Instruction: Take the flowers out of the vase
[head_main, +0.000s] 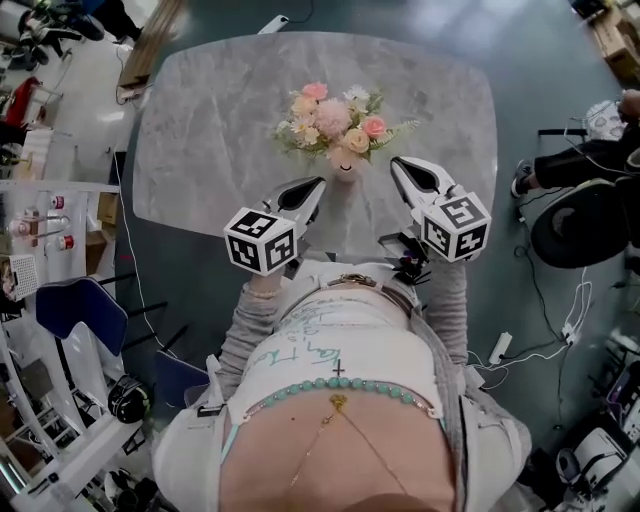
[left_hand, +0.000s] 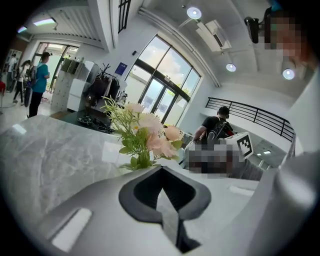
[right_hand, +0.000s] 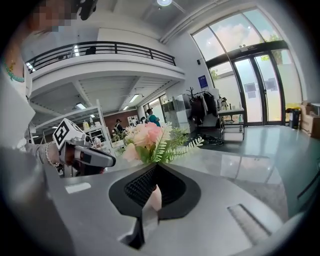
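A bouquet of pink, peach and white flowers (head_main: 335, 120) with green leaves stands in a small pale vase (head_main: 345, 168) near the front middle of the grey marble table (head_main: 200, 120). My left gripper (head_main: 318, 184) hovers just left of the vase, jaws together and empty. My right gripper (head_main: 398, 164) hovers just right of it, also shut with nothing held. In the left gripper view the flowers (left_hand: 145, 135) rise right beyond the closed jaw tips (left_hand: 161, 169). The right gripper view has the flowers (right_hand: 150, 137) above its closed tips (right_hand: 154, 167), and the pale vase shows through the opening behind them.
The table's front edge runs just under both grippers, against the person's body. A seated person (head_main: 590, 150) is off the table's right side and a blue chair (head_main: 80, 310) stands at the left. Cables and equipment lie on the floor around.
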